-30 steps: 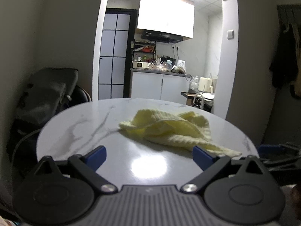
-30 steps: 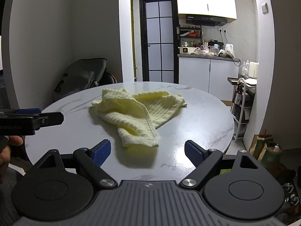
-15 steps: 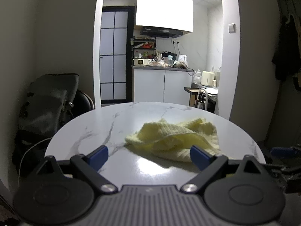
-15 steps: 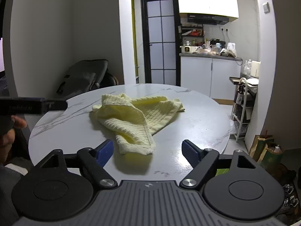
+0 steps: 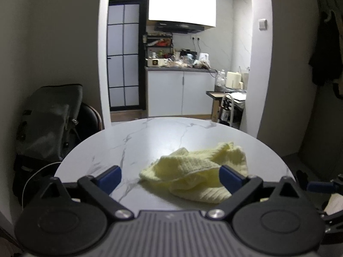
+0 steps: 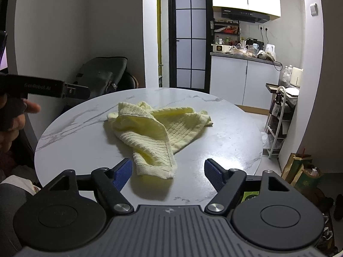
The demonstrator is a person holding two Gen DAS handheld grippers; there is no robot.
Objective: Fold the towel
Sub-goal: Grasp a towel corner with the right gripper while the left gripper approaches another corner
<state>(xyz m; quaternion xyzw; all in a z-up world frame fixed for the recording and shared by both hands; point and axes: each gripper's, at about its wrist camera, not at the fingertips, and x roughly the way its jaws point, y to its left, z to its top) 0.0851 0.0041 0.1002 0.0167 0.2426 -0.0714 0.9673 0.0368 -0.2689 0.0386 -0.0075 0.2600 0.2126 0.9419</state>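
- On the round white table [image 6: 225,128] lies a yellow towel [image 6: 158,128]. It is all bunched up, not flat and not folded.
- From the right wrist camera, one flap of the towel lies over the rest, and a corner points toward the camera.
- The right gripper [image 6: 167,172] hangs just above the near edge of the table. Its two blue pads [image 6: 122,173] are wide apart, and nothing is between them but air. The near corner of the towel lies just in front of them.
- The left gripper [image 5: 169,176] is spread wide too, and it holds nothing. In its own camera the towel [image 5: 193,171] sits toward the right, partly behind the right blue pad [image 5: 230,178].
- At the left side of the right wrist camera, the left gripper shows as a dark bar, with the person's hand [image 6: 12,120] holding it.
- Behind the table are a dark bag [image 5: 49,124] on a chair, a black door [image 6: 188,38] with glass panes, and a kitchen counter [image 5: 180,68] full of small things.
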